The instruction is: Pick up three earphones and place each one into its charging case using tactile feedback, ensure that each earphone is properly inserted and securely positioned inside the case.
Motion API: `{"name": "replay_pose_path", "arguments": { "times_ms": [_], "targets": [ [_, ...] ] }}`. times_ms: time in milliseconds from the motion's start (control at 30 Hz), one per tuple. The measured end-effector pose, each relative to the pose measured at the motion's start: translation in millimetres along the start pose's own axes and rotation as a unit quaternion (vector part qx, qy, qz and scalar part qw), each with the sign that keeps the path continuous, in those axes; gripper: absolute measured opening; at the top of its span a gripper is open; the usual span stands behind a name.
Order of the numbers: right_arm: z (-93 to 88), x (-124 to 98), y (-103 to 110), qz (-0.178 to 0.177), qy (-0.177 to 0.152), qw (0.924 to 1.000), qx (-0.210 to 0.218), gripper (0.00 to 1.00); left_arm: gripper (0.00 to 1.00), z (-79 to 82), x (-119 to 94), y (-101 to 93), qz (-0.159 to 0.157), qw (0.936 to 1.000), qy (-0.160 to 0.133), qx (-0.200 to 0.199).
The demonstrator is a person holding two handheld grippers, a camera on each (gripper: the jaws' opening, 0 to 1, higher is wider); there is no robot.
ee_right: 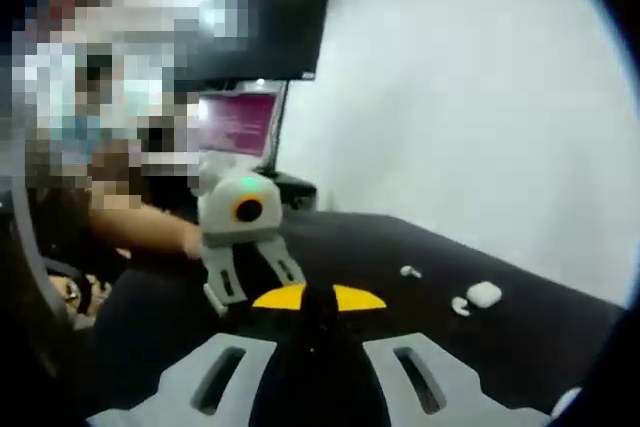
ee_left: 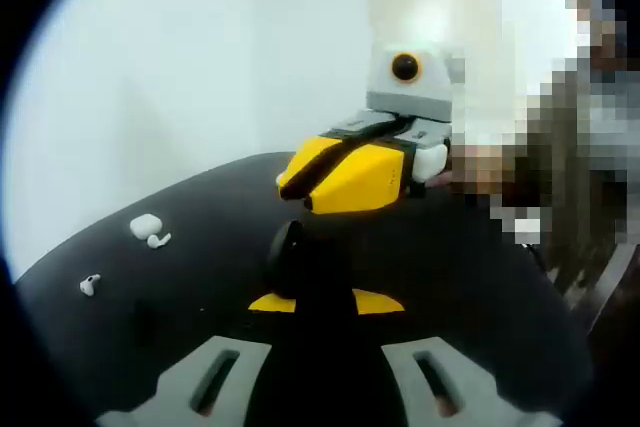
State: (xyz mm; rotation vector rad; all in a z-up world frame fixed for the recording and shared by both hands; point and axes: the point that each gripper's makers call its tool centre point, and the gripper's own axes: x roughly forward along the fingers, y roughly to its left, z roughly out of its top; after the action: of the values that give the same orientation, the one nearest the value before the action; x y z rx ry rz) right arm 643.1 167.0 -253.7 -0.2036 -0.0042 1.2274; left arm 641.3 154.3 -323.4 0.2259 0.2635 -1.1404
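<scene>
White plastic is lying small on the black table point(ee_left: 200, 207): in the left gripper view, a loose earphone point(ee_left: 89, 285) is sitting far left, and further in a charging case point(ee_left: 146, 225) is resting with a second earphone point(ee_left: 159, 240) just beside it, perhaps touching. To the right, the right gripper point(ee_left: 345, 175) is hovering above the table, its yellow jaws looking drawn together with nothing visible between them. The left gripper point(ee_left: 322, 367) is showing its jaws spread apart and empty.

In the right gripper view, the left gripper point(ee_right: 252, 272) is hanging at left, the right gripper point(ee_right: 318, 372) is standing open and empty, and the same earphones and case are lying at right.

Each earphone is probably light, hard and slippery; pinching across the bud's body, stem free, is looking safest.
</scene>
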Motion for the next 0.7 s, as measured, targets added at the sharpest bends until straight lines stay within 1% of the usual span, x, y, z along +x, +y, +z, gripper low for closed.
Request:
{"name": "replay_pose_path", "arguments": {
  "times_ms": [100, 167, 300, 367, 467, 500, 567, 600, 667, 700],
  "targets": [
    [3.8, -2, -4, -0.007, -0.006, 0.9999, -0.005, 0.12, 0.15, 0.0, 0, 0.4, 0.000, 1.0000, 0.000, 0.000],
    [9.4, -7, -11, -0.020, -0.019, 0.9996, -0.003, 0.12, 0.15, -0.1, 0, 0.1, 0.001, 1.0000, 0.000, 0.001],
    [22.1, -18, -26, -0.037, -0.062, 0.9968, 0.036, 0.12, 0.14, 0.1, 0, 0.3, 0.001, 1.0000, 0.000, 0.002],
    [21.9, -23, -34, -0.046, -0.071, 0.9950, 0.052, 0.12, 0.14, 0.1, -1, 0.5, 0.000, 1.0000, 0.001, 0.000],
    [19.6, -28, -41, -0.054, -0.078, 0.9934, 0.064, 0.12, 0.14, 1.4, -2, 0.1, -0.003, 1.0000, 0.000, -0.004],
    [19.5, -30, -41, -0.056, -0.078, 0.9932, 0.065, 0.12, 0.14, 4.4, -4, -0.3, -0.005, 0.9999, -0.008, -0.007],
    [21.6, -33, -44, -0.062, -0.084, 0.9924, 0.066, 0.12, 0.14, 15.5, -8, 1.5, -0.005, 0.9990, -0.040, -0.021],
    [23.6, -35, -45, -0.063, -0.088, 0.9920, 0.065, 0.12, 0.14, 24.7, -13, 5.1, -0.004, 0.9969, -0.068, -0.039],
    [26.4, -37, -47, -0.067, -0.094, 0.9913, 0.065, 0.13, 0.14, 37.3, -24, 12.8, 0.006, 0.9921, -0.110, -0.059],
    [27.5, -38, -47, -0.068, -0.096, 0.9909, 0.065, 0.13, 0.14, 40.5, -27, 15.8, 0.010, 0.9903, -0.122, -0.066]
  ]
}}
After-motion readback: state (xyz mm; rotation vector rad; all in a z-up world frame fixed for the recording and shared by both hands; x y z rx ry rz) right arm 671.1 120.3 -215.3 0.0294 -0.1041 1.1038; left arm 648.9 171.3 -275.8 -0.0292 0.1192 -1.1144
